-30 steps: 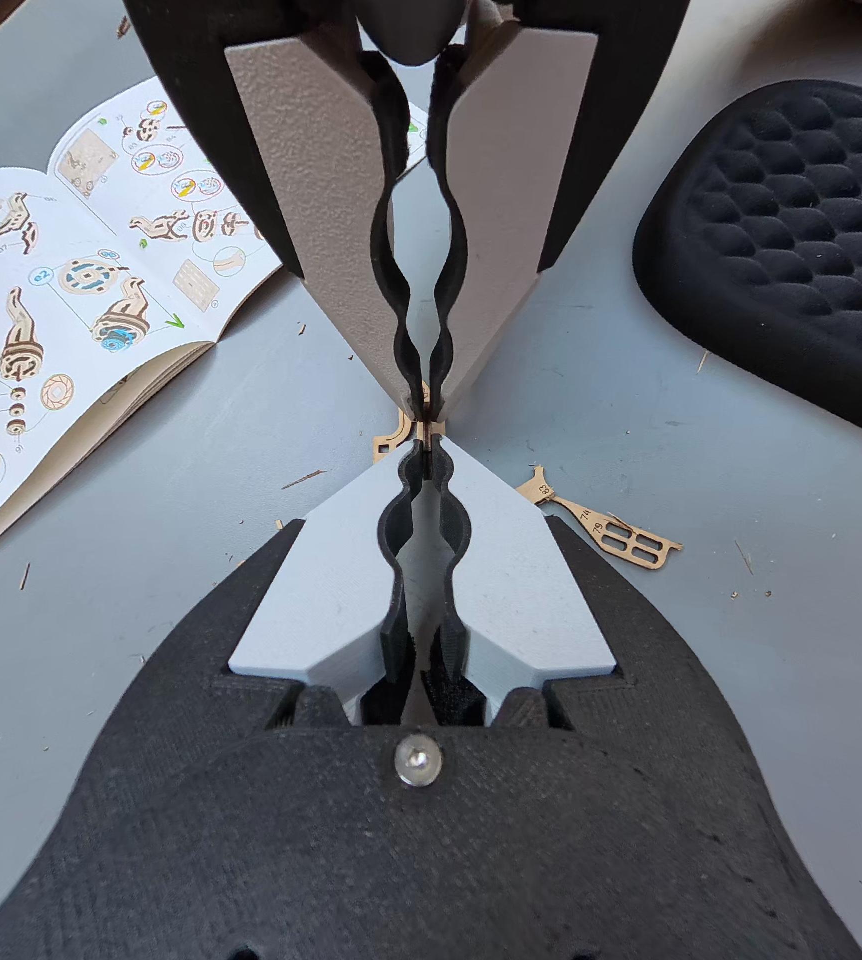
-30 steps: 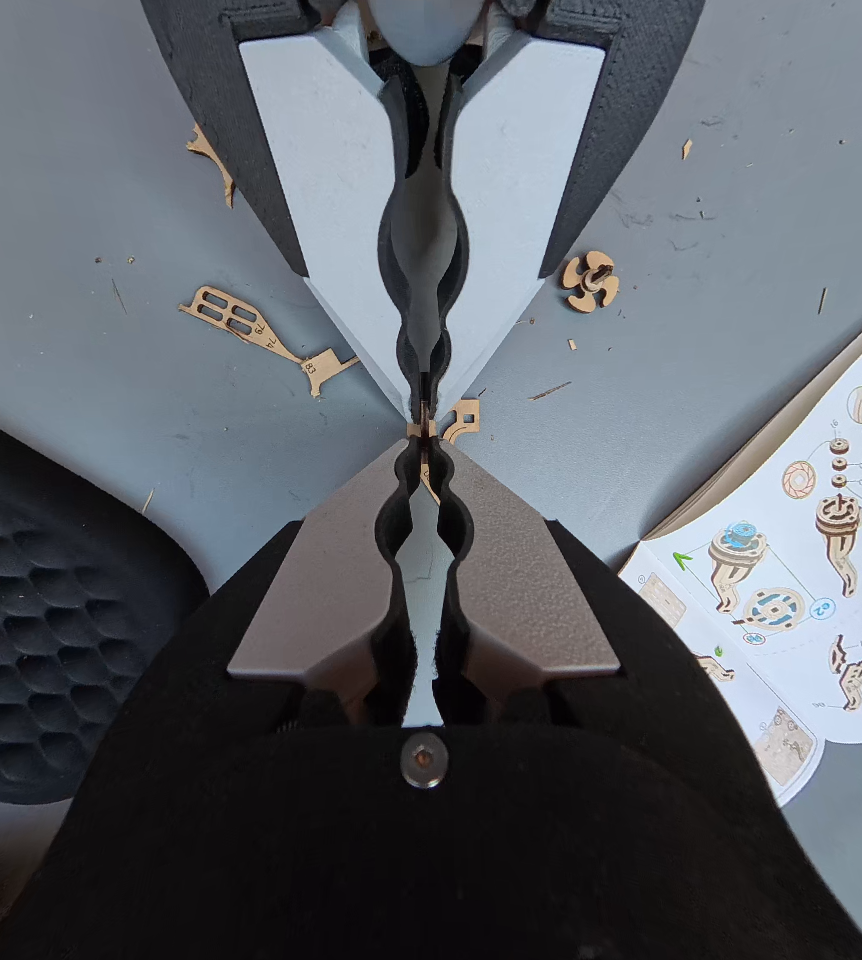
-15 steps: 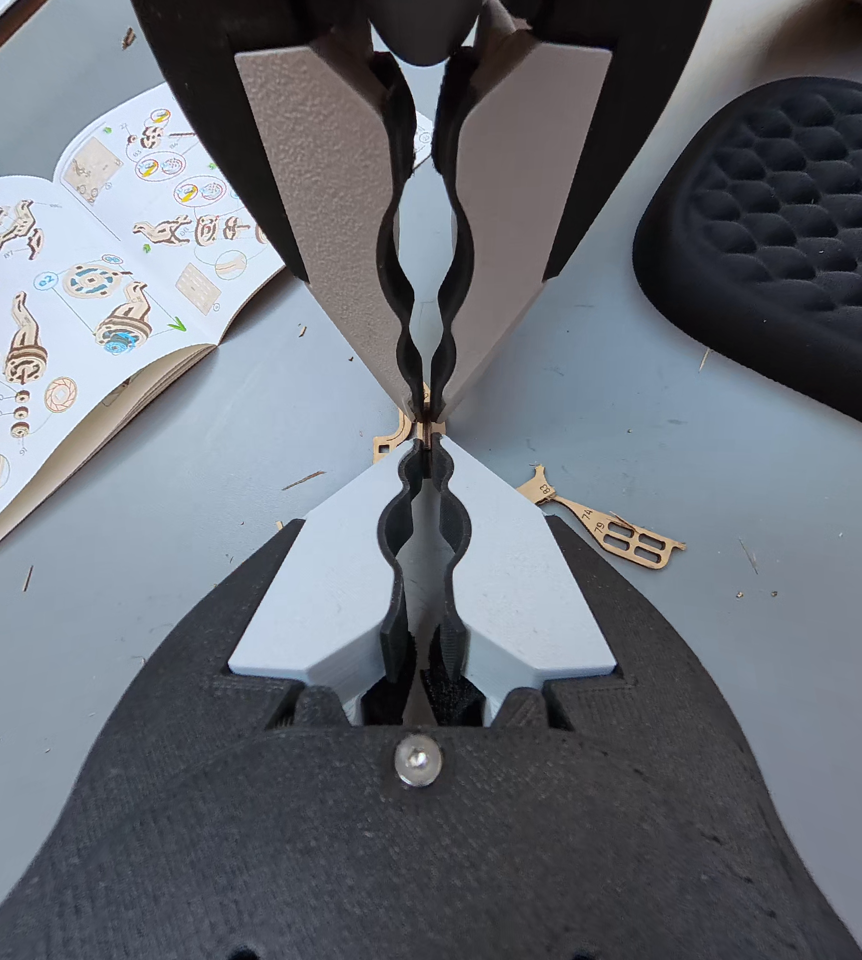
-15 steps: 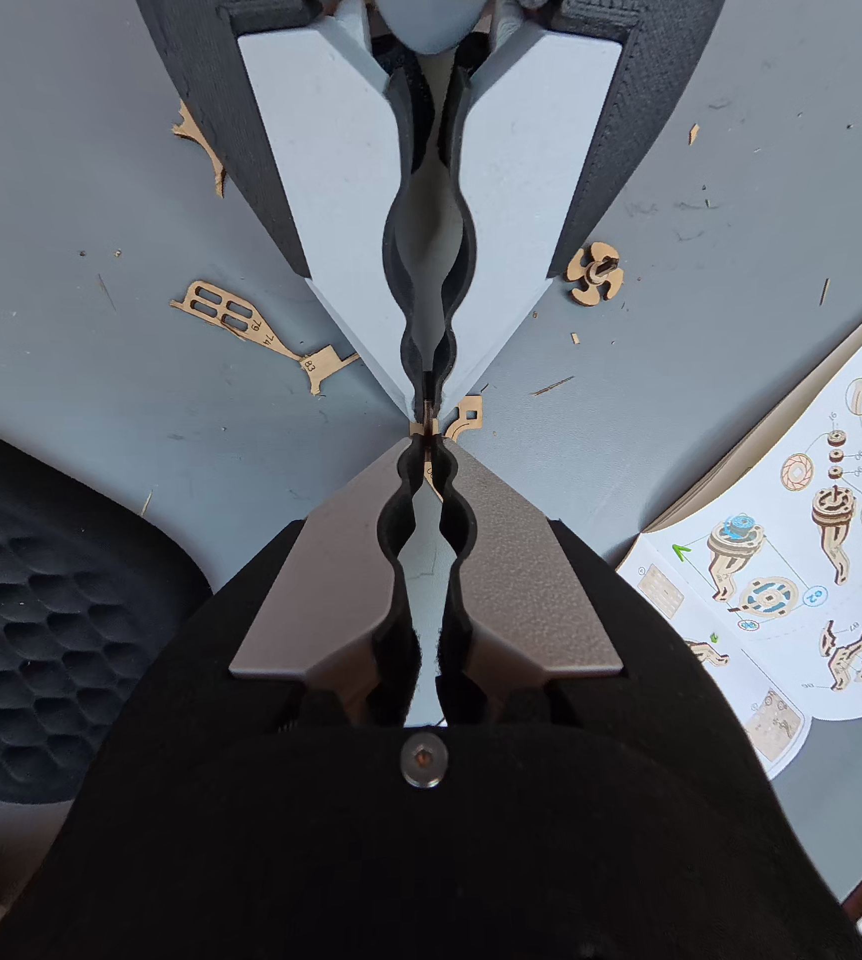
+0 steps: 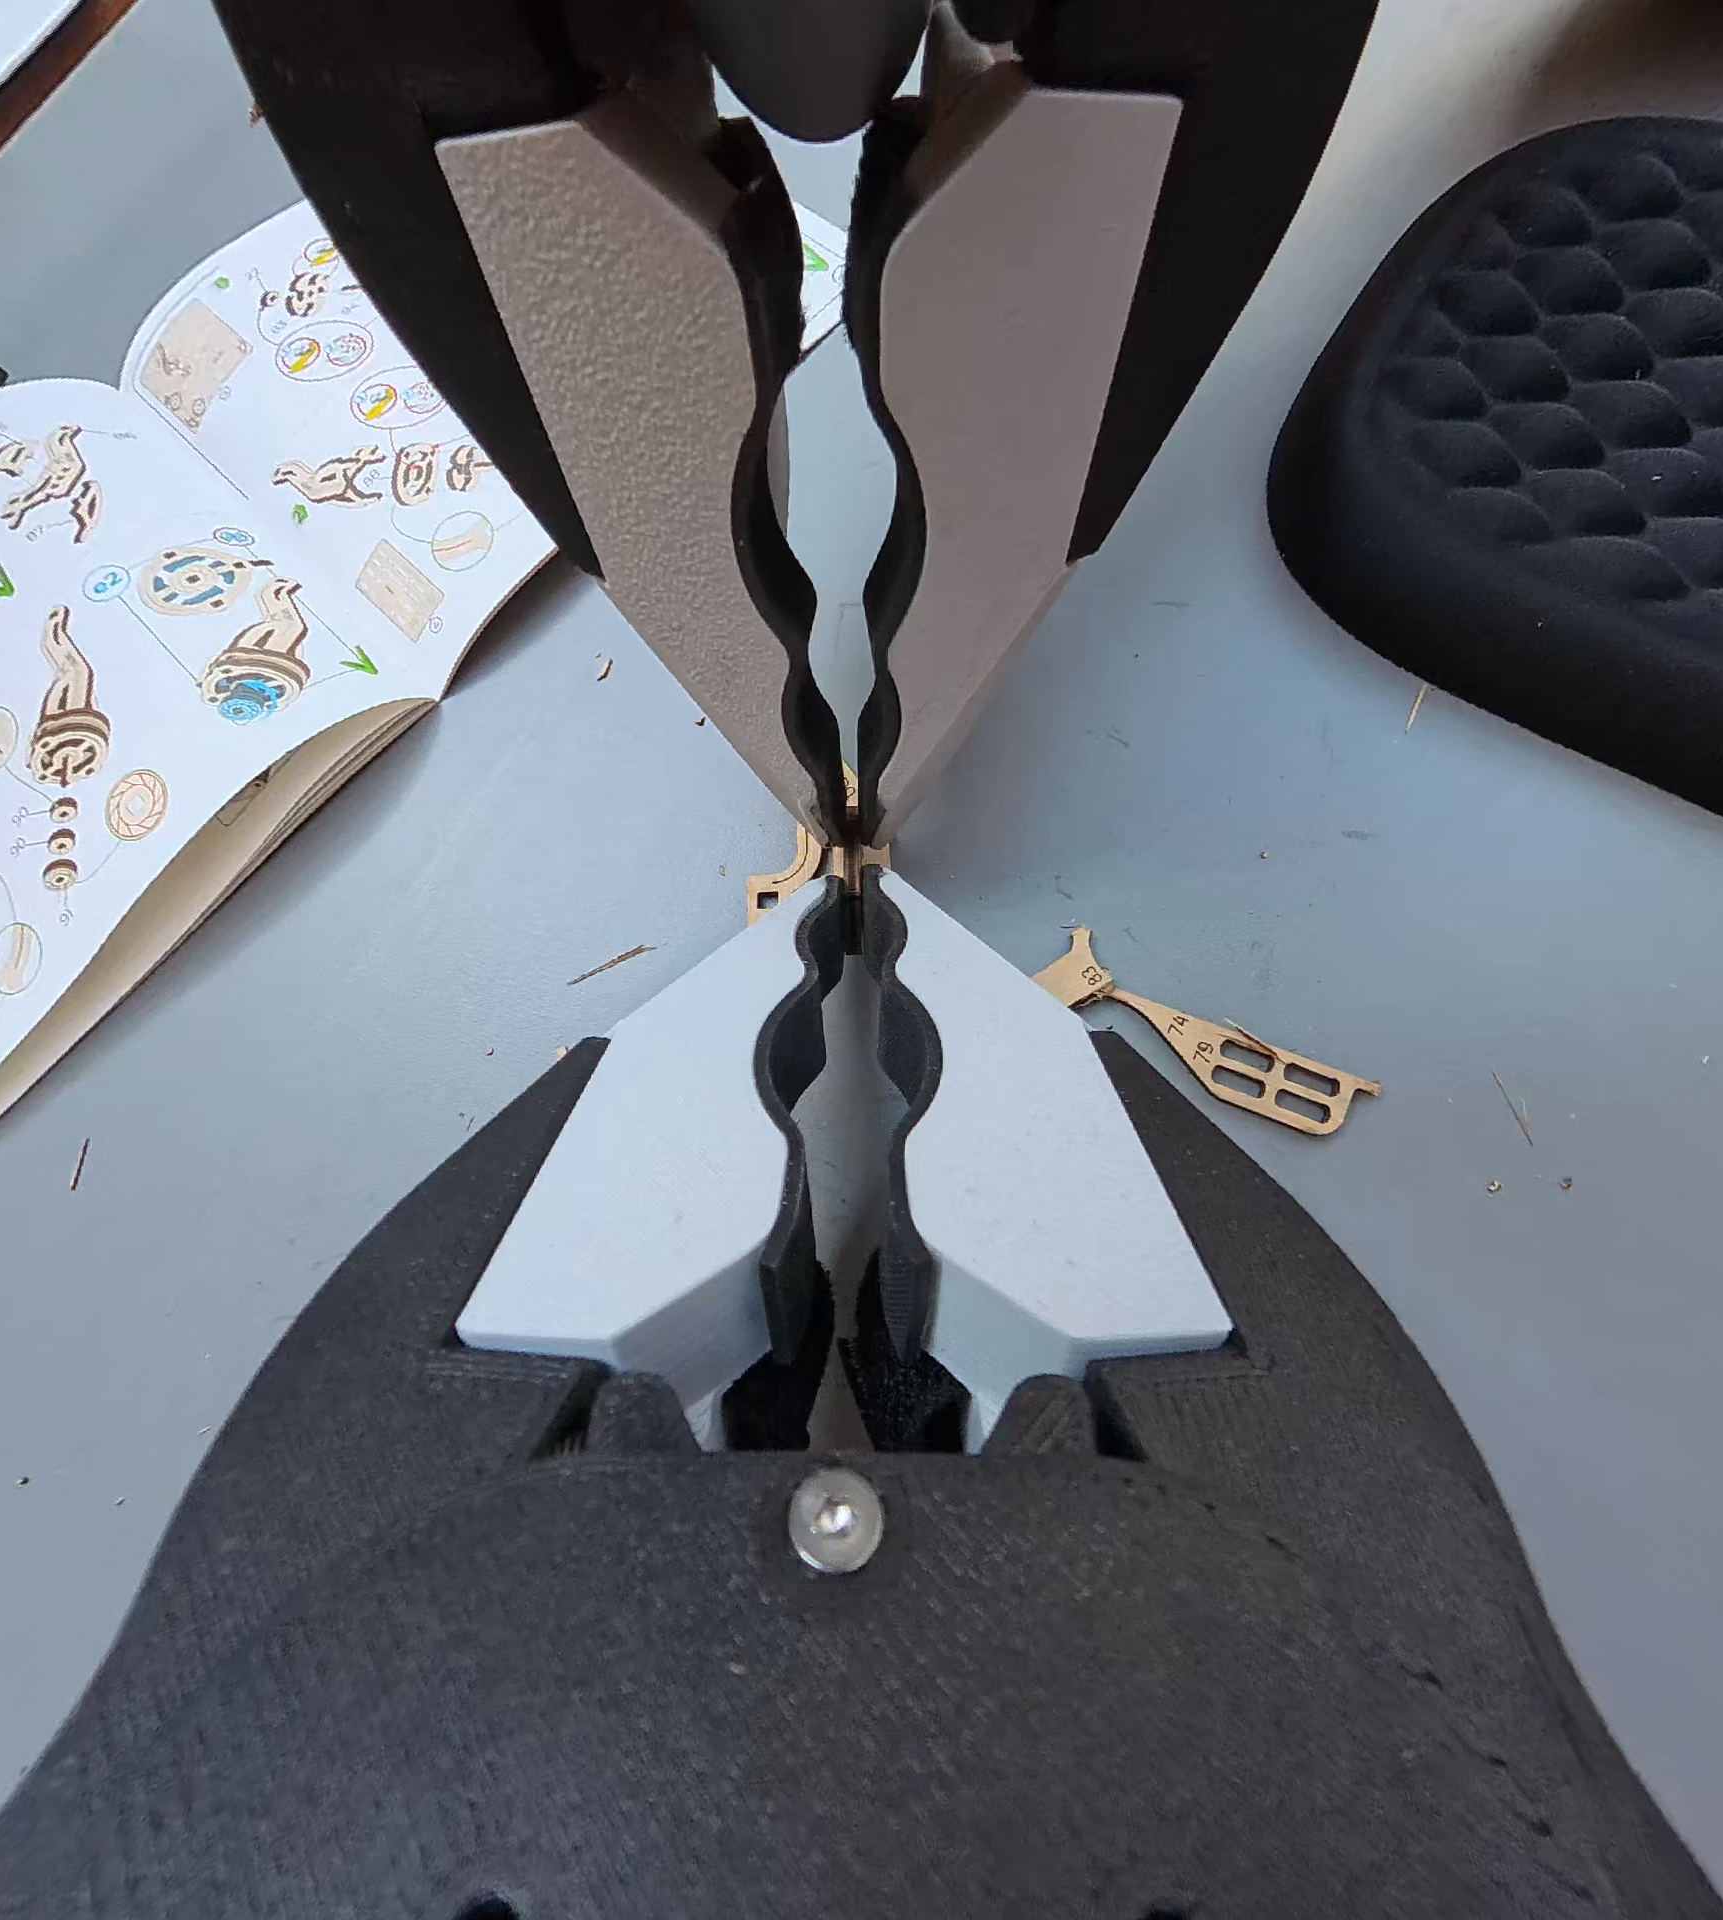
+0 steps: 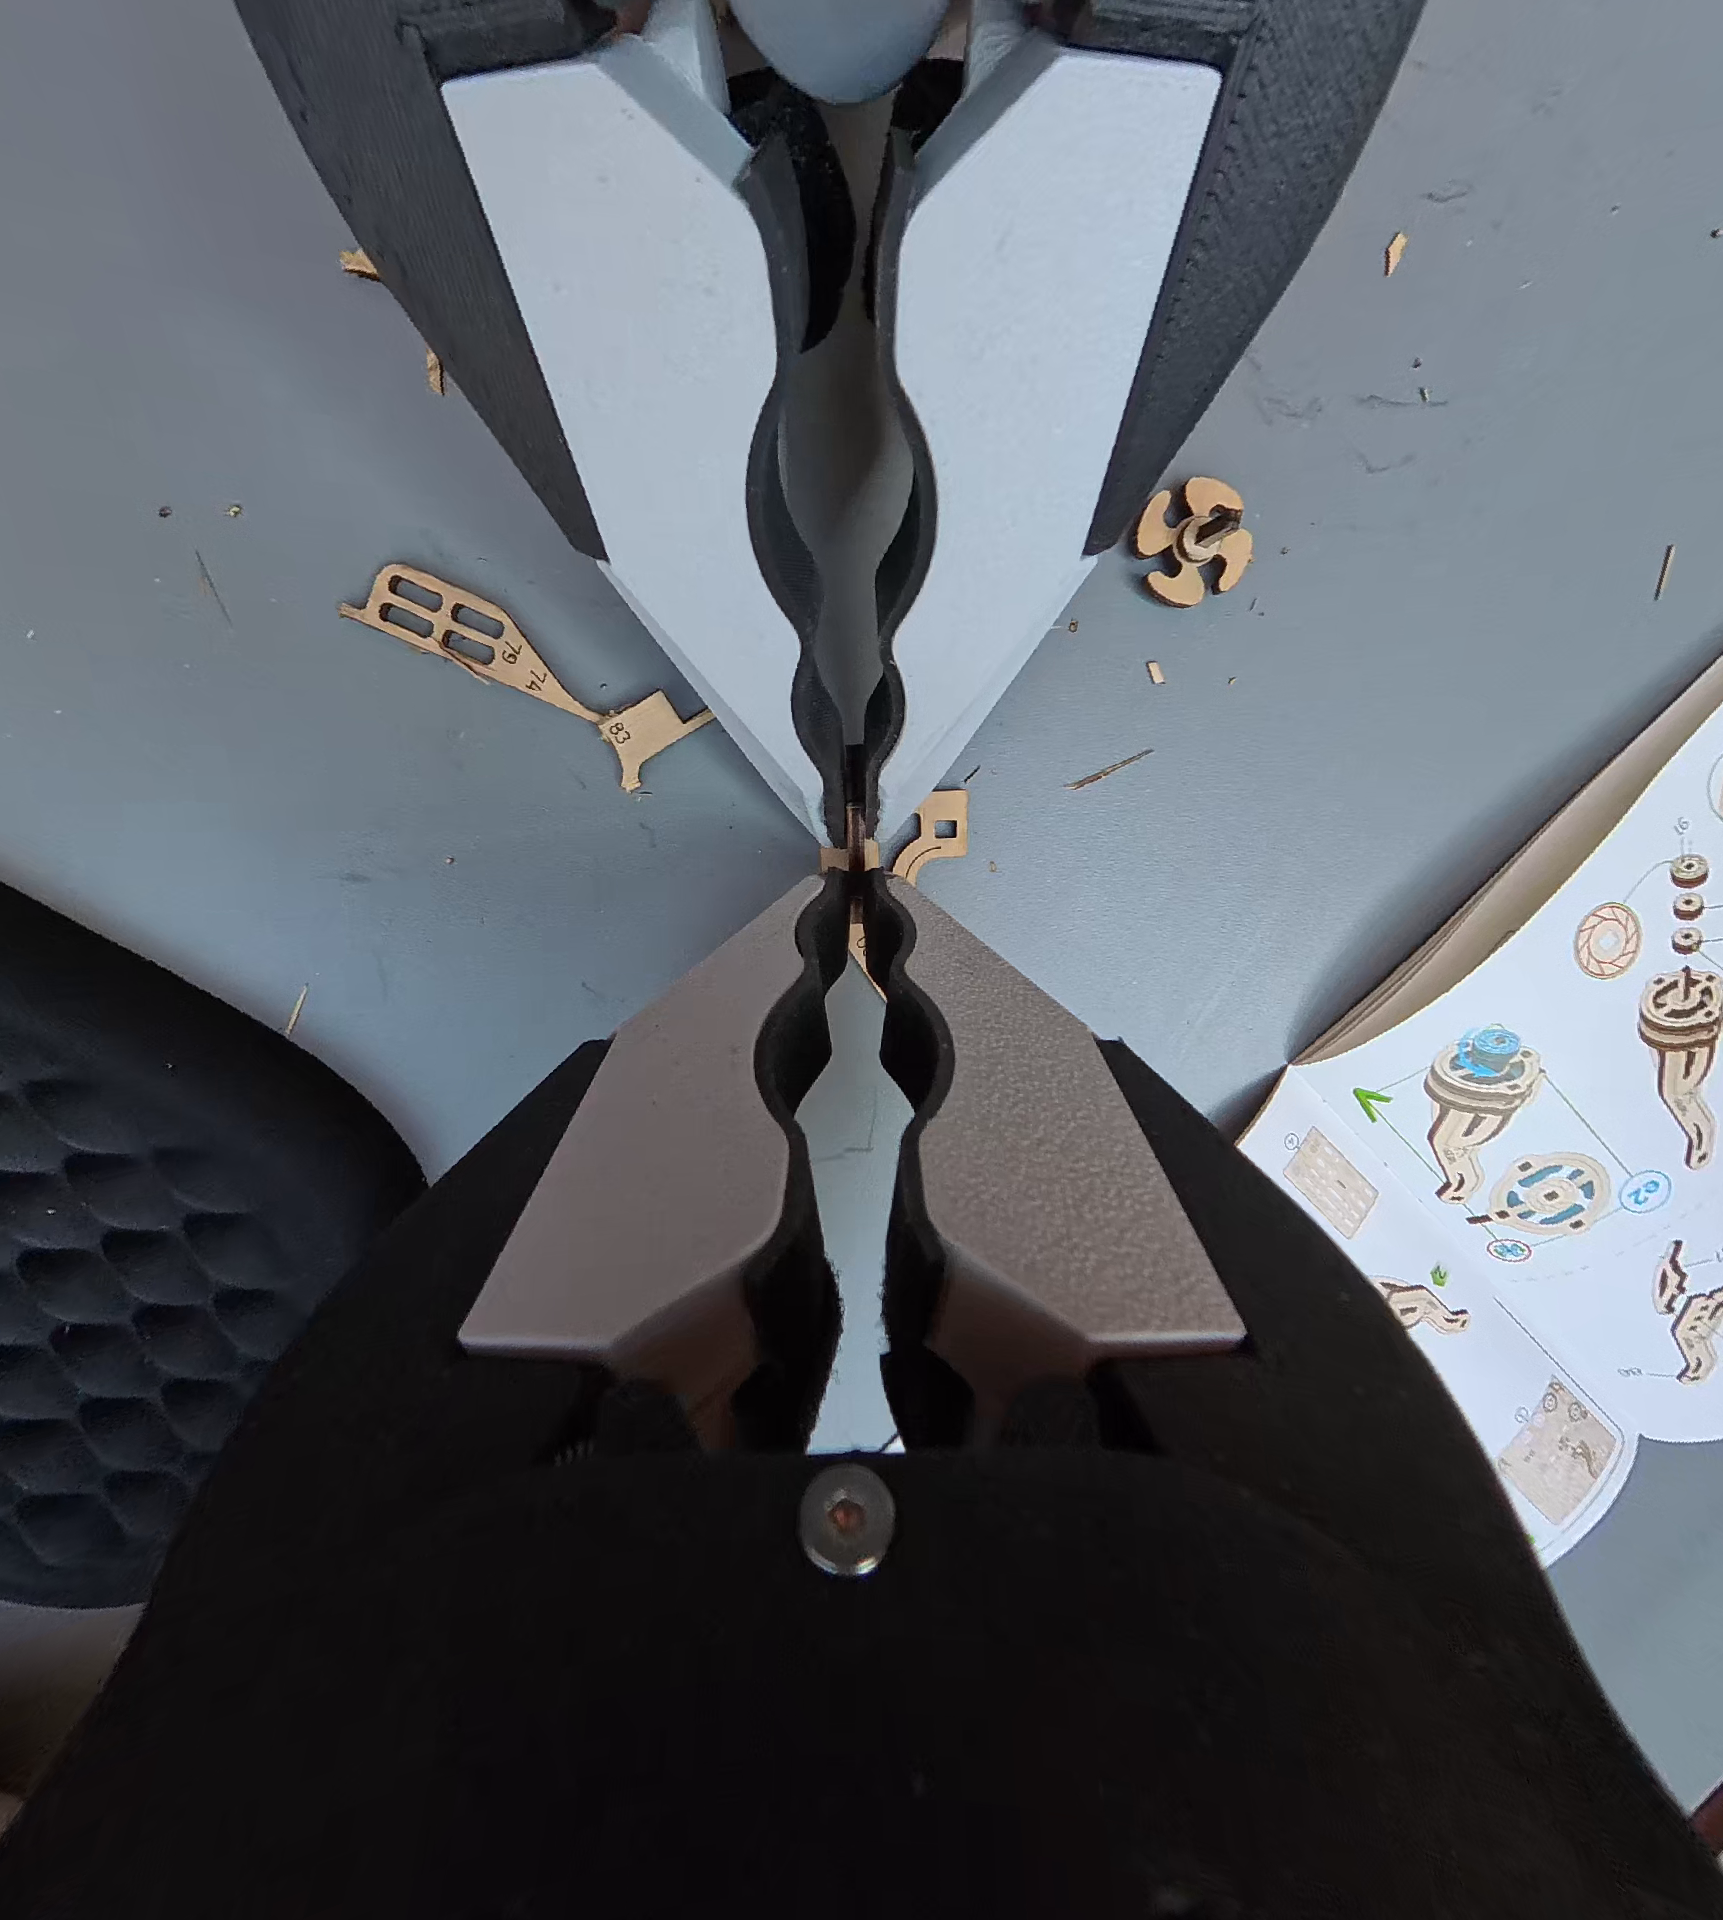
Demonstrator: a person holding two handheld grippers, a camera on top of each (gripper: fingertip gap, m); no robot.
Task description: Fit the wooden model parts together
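Note:
My left gripper (image 5: 849, 899), with pale blue fingers, and my right gripper (image 6: 852, 888), with grey fingers, meet tip to tip above the grey table (image 5: 1200, 790). Each is shut on a thin edge of a small wooden part (image 5: 849, 860), which also shows in the right wrist view (image 6: 849, 858). Most of that part is hidden by the fingertips. A curved wooden bit with a square hole (image 6: 935, 844) sticks out beside the tips; I cannot tell whether it is held or lies on the table. The right gripper (image 5: 849, 821) and the left gripper (image 6: 852, 816) each show in the other's view.
A slotted paddle-shaped wooden piece (image 5: 1241, 1070) lies on the table beside the grippers. A propeller-shaped wooden piece (image 6: 1195, 540) lies farther off. An open instruction booklet (image 5: 161, 623) lies on one side and a black honeycomb pad (image 5: 1584, 436) on the other. Wood slivers are scattered about. Both grippers' tips are roughly 8 cm from the propeller-shaped wooden piece (image 6: 1195, 540).
Both grippers stay shut and tip to tip. The pair has drifted slightly over the table, so the booklet and loose pieces have shifted a little in both views.

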